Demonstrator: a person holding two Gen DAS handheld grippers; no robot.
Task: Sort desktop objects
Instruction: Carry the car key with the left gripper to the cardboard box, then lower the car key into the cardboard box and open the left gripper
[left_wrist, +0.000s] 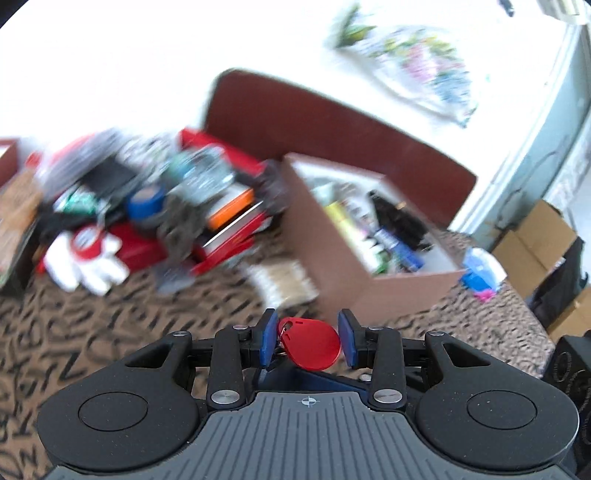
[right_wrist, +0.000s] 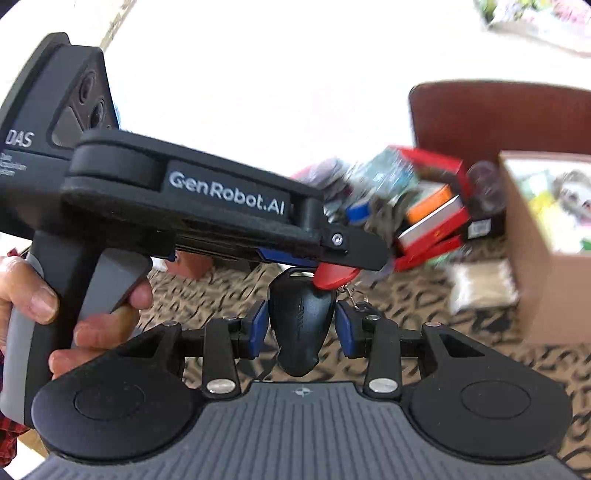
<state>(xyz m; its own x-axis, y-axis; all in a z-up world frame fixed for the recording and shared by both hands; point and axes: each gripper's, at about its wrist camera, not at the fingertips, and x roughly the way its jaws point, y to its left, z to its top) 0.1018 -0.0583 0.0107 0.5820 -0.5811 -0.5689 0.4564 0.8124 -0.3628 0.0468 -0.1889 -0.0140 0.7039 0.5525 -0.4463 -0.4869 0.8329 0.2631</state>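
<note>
My left gripper is shut on a red teardrop key fob, held above the patterned tablecloth. In the right wrist view the left gripper's body crosses the frame and the red fob sticks out under its tip. My right gripper is shut on a black car key that hangs by a ring from the same fob. A brown cardboard box with several items inside stands just ahead of the left gripper.
A pile of clutter with red boxes, blue tape, an orange box and a white glove lies left of the box. A chair back stands behind. Cardboard cartons sit on the floor at right. A blue packet lies beside the box.
</note>
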